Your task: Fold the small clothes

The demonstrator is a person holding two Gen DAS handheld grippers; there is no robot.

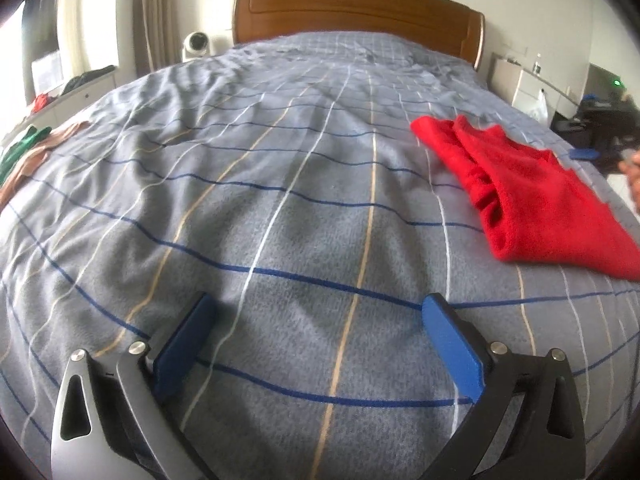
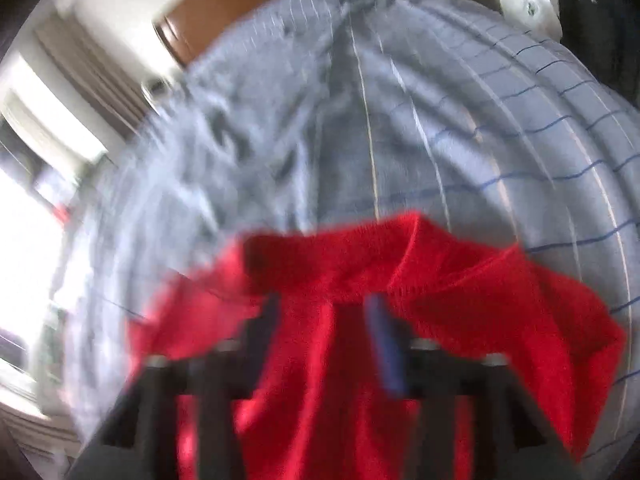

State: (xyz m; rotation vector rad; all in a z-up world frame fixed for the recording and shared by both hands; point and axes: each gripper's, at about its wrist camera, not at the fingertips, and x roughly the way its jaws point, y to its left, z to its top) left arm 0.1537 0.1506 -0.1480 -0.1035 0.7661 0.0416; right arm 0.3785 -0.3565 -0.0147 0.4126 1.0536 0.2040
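Left wrist view — one red garment (image 1: 532, 196), left claw (image 1: 320, 320) spread wide, empty.

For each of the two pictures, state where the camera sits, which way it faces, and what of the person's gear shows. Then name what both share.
Left wrist: on the left gripper, facing up the bed to the headboard; open fingers show.
Right wrist: on the right gripper, low over the red garment; blurred fingers show.
Shared: red garment, bed, headboard.

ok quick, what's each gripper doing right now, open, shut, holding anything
left gripper: wide open, empty, over the bedspread.
right gripper: jaws apart over the red garment; picture too blurred to tell if it holds it.
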